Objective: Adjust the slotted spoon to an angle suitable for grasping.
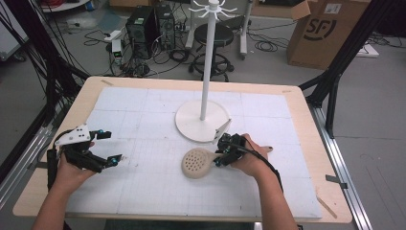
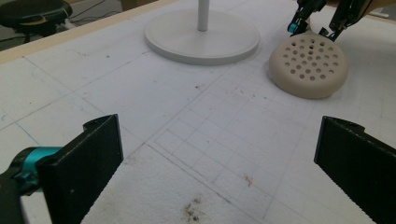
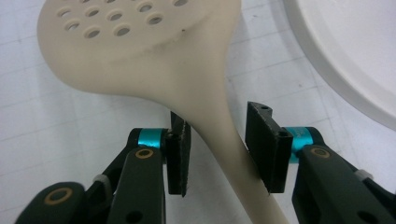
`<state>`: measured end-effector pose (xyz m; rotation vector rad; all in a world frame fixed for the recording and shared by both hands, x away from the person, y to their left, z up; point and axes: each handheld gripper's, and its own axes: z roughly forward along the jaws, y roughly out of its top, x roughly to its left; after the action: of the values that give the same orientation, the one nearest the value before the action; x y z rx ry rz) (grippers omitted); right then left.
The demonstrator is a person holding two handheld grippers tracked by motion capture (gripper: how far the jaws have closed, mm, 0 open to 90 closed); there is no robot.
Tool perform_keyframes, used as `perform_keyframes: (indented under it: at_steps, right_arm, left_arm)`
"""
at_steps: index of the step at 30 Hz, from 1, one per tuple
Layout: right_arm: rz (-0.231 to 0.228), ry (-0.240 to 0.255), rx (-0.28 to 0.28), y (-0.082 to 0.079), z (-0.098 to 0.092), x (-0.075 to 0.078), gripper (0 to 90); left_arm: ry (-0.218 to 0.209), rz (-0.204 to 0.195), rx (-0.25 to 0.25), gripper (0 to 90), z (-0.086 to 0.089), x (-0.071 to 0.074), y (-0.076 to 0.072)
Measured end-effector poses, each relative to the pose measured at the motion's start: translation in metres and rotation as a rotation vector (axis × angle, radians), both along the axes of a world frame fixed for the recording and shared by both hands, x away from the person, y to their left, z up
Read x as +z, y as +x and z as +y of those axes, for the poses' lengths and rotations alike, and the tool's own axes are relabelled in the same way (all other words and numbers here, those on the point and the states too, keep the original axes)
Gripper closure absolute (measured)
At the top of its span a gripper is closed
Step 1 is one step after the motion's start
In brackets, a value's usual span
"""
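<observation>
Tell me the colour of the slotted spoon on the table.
The slotted spoon is a pale beige, cream-like colour, its head pierced with round holes; the right gripper view shows it best.

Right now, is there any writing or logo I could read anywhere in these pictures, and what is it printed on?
"SF": large dark logo letters on the side of the cardboard box on the floor beyond the table.
White label on top of that box: too small to read.
Slotted spoon, white stand and both grippers: no readable text.

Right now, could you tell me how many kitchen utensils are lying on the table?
1. A beige slotted spoon lies on the white mat just in front of the stand's round base, its handle running between the right gripper's jaws. None appears hidden.
</observation>
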<state>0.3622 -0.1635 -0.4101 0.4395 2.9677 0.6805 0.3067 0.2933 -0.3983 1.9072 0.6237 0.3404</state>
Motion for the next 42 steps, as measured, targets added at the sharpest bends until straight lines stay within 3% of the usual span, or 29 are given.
perform_keyframes:
  at_steps: [12,25,27,29,36,40,42]
  right_arm:
    - [-0.011,0.008,0.056,-0.004,0.012,0.009,69.9]
    - [-0.030,0.005,0.157,-0.011,0.052,0.014,74.4]
    - [-0.009,-0.010,0.132,-0.013,0.055,0.015,74.5]
    - [-0.026,-0.001,0.165,-0.012,0.064,0.015,74.6]
    - [-0.060,0.022,0.174,-0.012,0.078,0.020,74.6]
    - [-0.042,-0.002,0.160,-0.015,0.091,0.021,74.6]
    - [-0.059,0.008,0.192,-0.012,0.098,0.020,74.5]
  left_arm:
    - [-0.003,0.001,-0.002,1.7,0.000,0.000,0.000]
    - [-0.015,-0.007,0.002,1.7,0.003,0.001,0.000]
    - [-0.018,-0.006,0.002,1.7,0.003,0.001,0.000]
    - [-0.022,-0.005,0.004,1.7,0.003,0.001,0.000]
    - [-0.037,-0.009,0.006,1.7,0.006,0.002,0.000]
    - [-0.043,-0.010,0.007,1.7,0.007,0.003,0.000]
    - [-0.041,-0.010,0.008,1.7,0.007,0.003,0.000]
